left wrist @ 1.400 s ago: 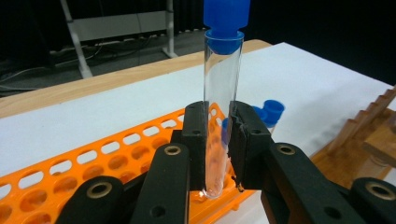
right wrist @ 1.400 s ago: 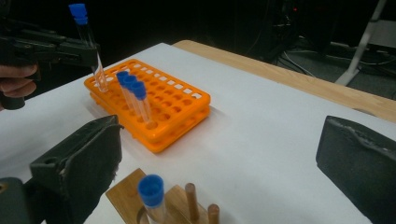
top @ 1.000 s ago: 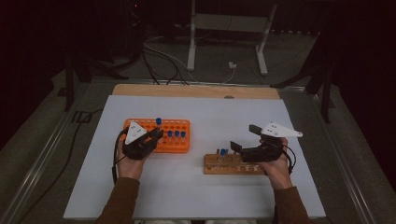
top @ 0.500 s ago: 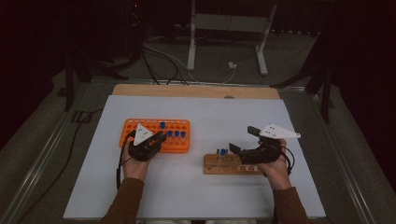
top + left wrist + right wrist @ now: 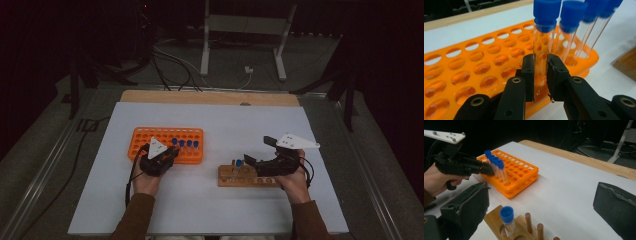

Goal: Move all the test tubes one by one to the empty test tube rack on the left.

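In the high view, the left gripper sits at the near edge of the orange rack, its tip among a row of blue-capped tubes standing at the rack's near right end; I count about four caps there, though they are small. The right gripper hovers over the wooden block, which lies to the right of the rack and well apart from it, and holds one blue-capped tube. The white table has open room behind the rack and in front of both hands.

In the left gripper view, the gripper's jaws are pinching the clear body of the nearest tube, below its blue cap, with the tube upright in its hole. Three more capped tubes stand just behind it to the right, making four. The rest of the rack's holes in sight are unfilled.

In the right gripper view, the gripper's jaws stand spread wide, with nothing between them. The single tube in the block stands low between them, beside three wooden pegs. The left gripper shows farther off at the rack's row of tubes.
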The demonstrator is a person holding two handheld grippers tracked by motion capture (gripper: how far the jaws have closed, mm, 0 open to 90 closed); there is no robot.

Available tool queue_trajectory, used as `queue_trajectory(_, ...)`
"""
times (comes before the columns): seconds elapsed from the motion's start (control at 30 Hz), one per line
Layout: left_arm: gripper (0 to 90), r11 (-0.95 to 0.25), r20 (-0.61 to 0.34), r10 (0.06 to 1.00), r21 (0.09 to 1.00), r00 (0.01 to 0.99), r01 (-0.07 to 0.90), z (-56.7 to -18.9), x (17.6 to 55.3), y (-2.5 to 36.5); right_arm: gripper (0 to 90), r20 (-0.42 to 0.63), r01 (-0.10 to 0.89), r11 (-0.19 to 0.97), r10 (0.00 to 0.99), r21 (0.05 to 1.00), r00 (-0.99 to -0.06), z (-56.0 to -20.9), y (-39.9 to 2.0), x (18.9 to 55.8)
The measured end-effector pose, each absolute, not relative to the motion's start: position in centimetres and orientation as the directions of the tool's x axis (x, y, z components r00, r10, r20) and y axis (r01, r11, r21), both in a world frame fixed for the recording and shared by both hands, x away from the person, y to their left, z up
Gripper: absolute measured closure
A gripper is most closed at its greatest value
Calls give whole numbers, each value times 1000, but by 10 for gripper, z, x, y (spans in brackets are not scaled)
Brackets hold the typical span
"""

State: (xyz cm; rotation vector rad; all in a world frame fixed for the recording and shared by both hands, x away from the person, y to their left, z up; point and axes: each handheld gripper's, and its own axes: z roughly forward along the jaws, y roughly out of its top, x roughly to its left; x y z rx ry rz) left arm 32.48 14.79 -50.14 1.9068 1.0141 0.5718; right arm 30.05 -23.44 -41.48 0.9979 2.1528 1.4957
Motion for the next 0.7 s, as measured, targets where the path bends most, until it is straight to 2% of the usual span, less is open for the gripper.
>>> queue_trajectory(0.53, 780, -273, -17, 831, 858, 556, 434, -501, 323, 149, 5, 114, 355, 213, 695, 910, -710, -417, -231, 300)
queue_trajectory(0.7, 736, -244, -57, 827, 860, 559, 449, -499, 323, 151, 5, 115, 352, 214, 690, 911, -715, -418, -230, 300)
